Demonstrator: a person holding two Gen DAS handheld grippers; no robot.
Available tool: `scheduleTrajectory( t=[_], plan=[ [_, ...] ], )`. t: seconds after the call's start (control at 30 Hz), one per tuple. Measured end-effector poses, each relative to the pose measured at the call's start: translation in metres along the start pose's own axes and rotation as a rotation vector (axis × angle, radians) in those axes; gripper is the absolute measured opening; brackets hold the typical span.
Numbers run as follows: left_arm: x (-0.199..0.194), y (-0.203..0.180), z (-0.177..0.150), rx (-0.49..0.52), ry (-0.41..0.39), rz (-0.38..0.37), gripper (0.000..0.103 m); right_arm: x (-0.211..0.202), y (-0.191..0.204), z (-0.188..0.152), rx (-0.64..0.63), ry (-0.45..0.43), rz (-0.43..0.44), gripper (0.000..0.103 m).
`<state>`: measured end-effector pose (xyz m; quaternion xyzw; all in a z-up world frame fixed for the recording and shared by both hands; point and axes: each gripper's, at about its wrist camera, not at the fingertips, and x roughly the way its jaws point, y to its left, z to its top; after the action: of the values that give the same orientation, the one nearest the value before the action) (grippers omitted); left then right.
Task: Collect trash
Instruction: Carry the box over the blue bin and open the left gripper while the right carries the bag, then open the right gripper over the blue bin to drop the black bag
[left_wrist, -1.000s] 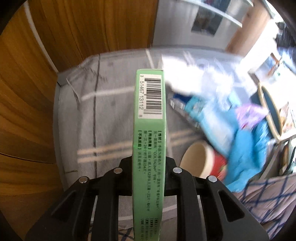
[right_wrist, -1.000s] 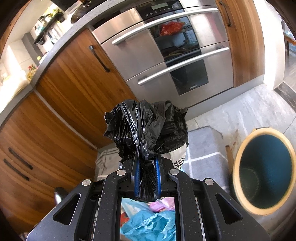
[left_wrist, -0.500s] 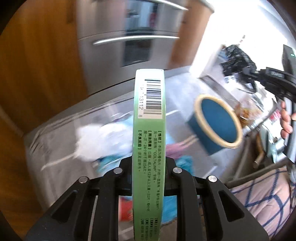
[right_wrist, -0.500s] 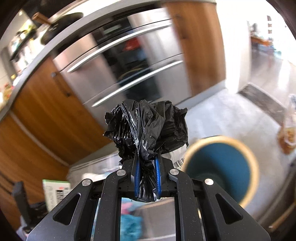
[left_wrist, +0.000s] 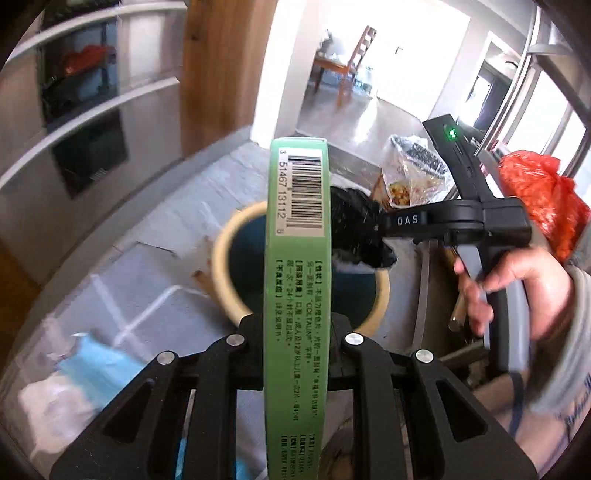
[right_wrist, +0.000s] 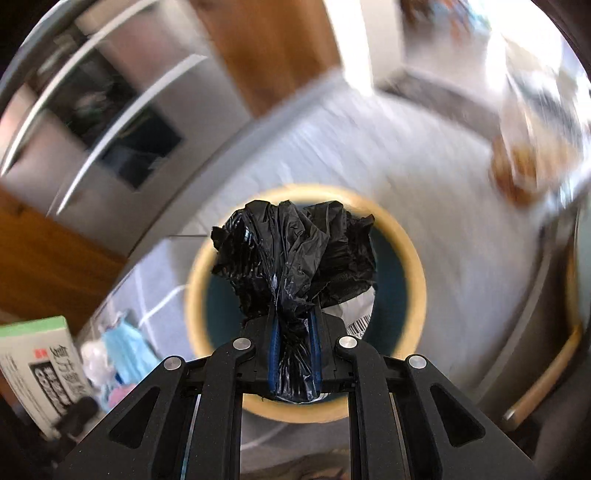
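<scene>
My left gripper (left_wrist: 297, 325) is shut on a tall green box (left_wrist: 297, 266) with a barcode, held upright above a round bin (left_wrist: 221, 266) with a tan rim and a teal inside. In the right wrist view my right gripper (right_wrist: 293, 328) is shut on a crumpled black plastic bag (right_wrist: 295, 251), right over the bin's (right_wrist: 415, 266) mouth. The left wrist view shows that black bag (left_wrist: 354, 229) over the far side of the bin, with a person's hand (left_wrist: 517, 288) on the right gripper's handle. The green box (right_wrist: 37, 362) shows at the left edge of the right wrist view.
Blue and white scraps (left_wrist: 92, 369) lie on the grey mat left of the bin. Steel oven doors (left_wrist: 74, 129) and a wooden panel (left_wrist: 221, 66) stand behind. A clear bag of food (left_wrist: 413, 173) and a red bag (left_wrist: 535, 195) sit to the right.
Both views have swung from the floor mat and oven over to the bin, which now lies under both grippers. The box and the black bag stay gripped as before.
</scene>
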<state>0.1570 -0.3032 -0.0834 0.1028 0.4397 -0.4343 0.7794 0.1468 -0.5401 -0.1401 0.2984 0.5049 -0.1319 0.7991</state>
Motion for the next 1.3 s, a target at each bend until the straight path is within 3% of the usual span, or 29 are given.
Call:
scheduleTrajectory(
  t=[0.13, 0.2, 0.27, 0.33, 0.37, 0.5, 0.6, 0.8, 1.03, 1.13, 1.3],
  plan=[
    [0.055, 0.000, 0.007, -0.044, 0.066, -0.015, 0.018, 0.018, -0.011, 0.005, -0.008, 0.021, -0.062, 0.015],
    [0.075, -0.002, 0.010, -0.038, 0.083, 0.005, 0.021, 0.023, -0.020, 0.005, 0.042, 0.042, -0.046, 0.019],
    [0.086, -0.005, 0.014, -0.036, 0.088, -0.002, 0.043, 0.024, -0.028, 0.005, 0.099, 0.045, -0.018, 0.023],
    [0.086, -0.010, 0.020, -0.030, 0.051, 0.024, 0.064, 0.021, -0.032, 0.008, 0.101, 0.027, -0.024, 0.035],
    [0.081, -0.008, 0.020, -0.030, 0.035, 0.031, 0.068, 0.020, -0.033, 0.008, 0.097, 0.019, -0.032, 0.036],
    [0.071, -0.004, 0.021, -0.051, 0.012, 0.027, 0.069, 0.015, -0.032, 0.011, 0.093, 0.002, -0.020, 0.047],
    [0.055, -0.001, 0.019, -0.048, -0.010, 0.042, 0.071, 0.010, -0.031, 0.012, 0.102, -0.016, -0.003, 0.059],
    [0.024, -0.002, 0.006, -0.032, -0.049, 0.092, 0.073, -0.005, -0.004, 0.013, 0.009, -0.086, -0.003, 0.066],
    [-0.047, 0.011, -0.022, -0.022, -0.112, 0.179, 0.082, -0.032, 0.048, 0.004, -0.146, -0.186, 0.037, 0.078],
    [-0.080, 0.021, -0.039, -0.030, -0.142, 0.222, 0.087, -0.047, 0.075, -0.003, -0.239, -0.253, 0.036, 0.081],
    [-0.126, 0.037, -0.063, -0.032, -0.178, 0.290, 0.093, -0.088, 0.122, -0.031, -0.407, -0.455, 0.088, 0.092]
  ],
)
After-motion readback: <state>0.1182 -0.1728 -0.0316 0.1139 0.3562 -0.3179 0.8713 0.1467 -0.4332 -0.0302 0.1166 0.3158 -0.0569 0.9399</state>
